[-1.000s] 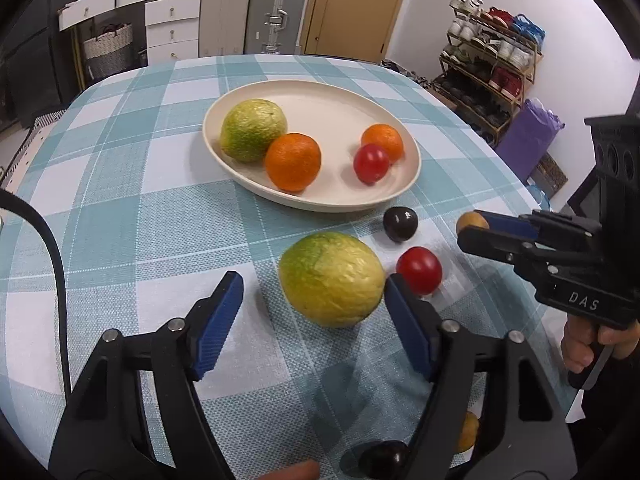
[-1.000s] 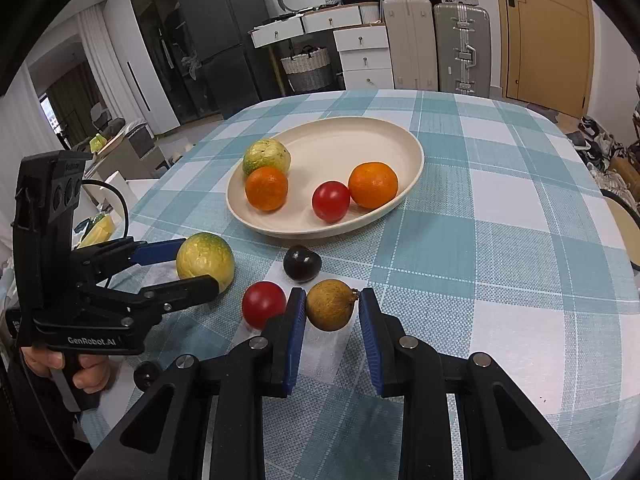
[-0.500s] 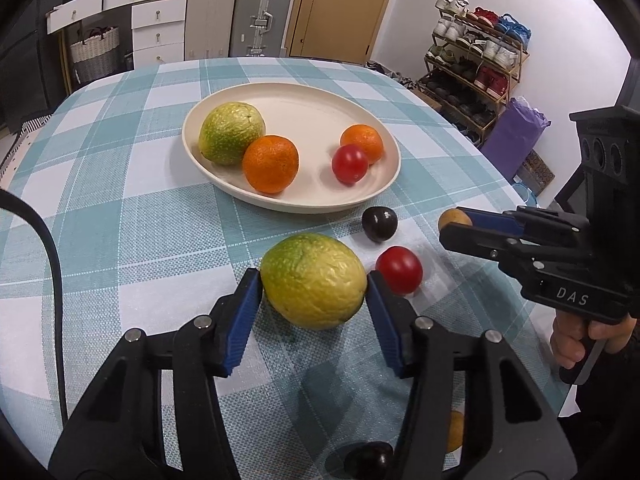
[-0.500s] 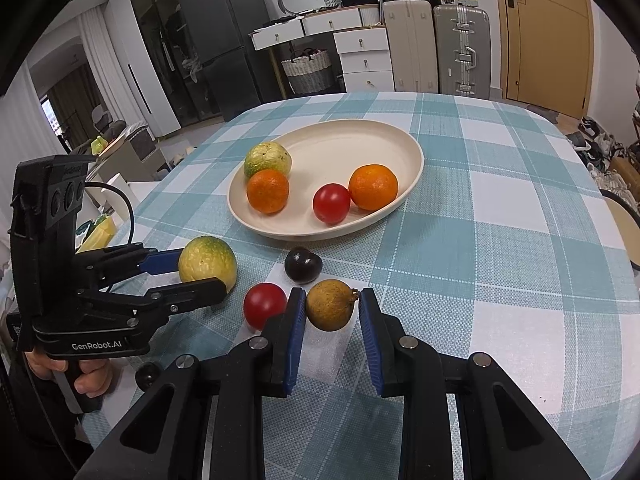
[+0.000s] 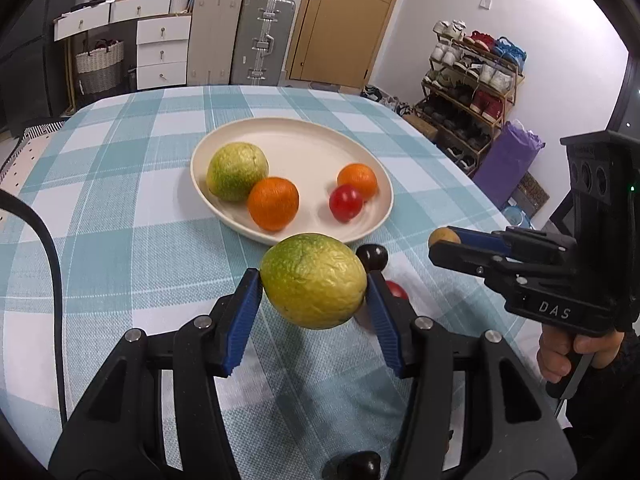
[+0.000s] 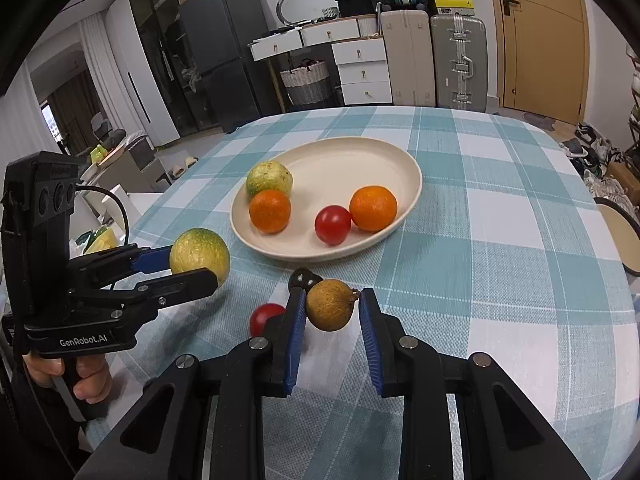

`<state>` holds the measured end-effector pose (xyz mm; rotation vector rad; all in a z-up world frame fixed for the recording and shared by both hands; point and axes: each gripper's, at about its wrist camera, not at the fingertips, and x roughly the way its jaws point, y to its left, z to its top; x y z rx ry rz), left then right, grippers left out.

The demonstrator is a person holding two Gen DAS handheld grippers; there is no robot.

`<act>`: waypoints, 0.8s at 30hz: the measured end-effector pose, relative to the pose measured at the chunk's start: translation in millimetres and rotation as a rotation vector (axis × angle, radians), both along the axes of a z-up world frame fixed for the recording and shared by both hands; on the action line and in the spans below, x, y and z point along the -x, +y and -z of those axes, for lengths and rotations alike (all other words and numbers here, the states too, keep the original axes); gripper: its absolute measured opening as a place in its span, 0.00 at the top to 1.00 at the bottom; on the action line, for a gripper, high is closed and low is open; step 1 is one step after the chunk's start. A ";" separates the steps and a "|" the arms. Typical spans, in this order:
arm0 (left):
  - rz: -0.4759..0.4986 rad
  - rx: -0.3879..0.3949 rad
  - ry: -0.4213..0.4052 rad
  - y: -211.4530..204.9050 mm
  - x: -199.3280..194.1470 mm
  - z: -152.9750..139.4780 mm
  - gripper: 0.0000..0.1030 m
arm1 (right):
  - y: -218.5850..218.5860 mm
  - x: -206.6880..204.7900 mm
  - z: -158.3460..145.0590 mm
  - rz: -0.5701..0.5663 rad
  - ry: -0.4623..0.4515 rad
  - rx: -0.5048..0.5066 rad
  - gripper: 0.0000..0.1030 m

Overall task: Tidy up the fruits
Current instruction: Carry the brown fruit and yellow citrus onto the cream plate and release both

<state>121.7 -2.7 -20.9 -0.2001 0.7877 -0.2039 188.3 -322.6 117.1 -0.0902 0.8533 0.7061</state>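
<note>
Left wrist view: nearest, we see the left gripper (image 5: 314, 300) clenched on a large yellow-green citrus (image 5: 314, 280); its jaws have just been closing, and the blue pads press both flanks, the fruit apparently clear of the checked tablecloth (image 5: 120, 248). We judge this wide, centred hold suits carrying it to the cream plate (image 5: 384, 216) beyond. To the right, the right gripper (image 5: 440, 240) pinches a small brown fruit (image 5: 440, 236), mostly hidden here. A dark plum (image 5: 373, 255) and a red tomato (image 5: 396, 290) lie on the cloth just behind the citrus. Farther off, the plate holds a green citrus (image 5: 237, 177), two oranges (image 5: 273, 208) and a tomato.

Right wrist view: we alone see here the whole brown fruit (image 6: 330, 304), stem to the right, gripped between the right pads, and the person's left hand (image 6: 68, 372) on the handle. Only the left view shows another dark fruit (image 5: 356, 466) at the near edge.
</note>
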 end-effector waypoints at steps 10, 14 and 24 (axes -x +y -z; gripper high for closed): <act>-0.033 0.006 -0.015 9.8 -10.8 -7.9 0.51 | 8.1 -9.8 -8.0 0.004 -0.005 -0.025 0.73; -0.039 0.014 -0.018 12.1 -14.4 -9.3 0.51 | 12.3 -11.6 -7.2 -0.002 -0.004 -0.023 0.73; -0.043 0.006 -0.049 10.5 -35.6 -18.6 0.51 | 14.0 -31.8 -16.3 0.031 -0.012 -0.071 0.73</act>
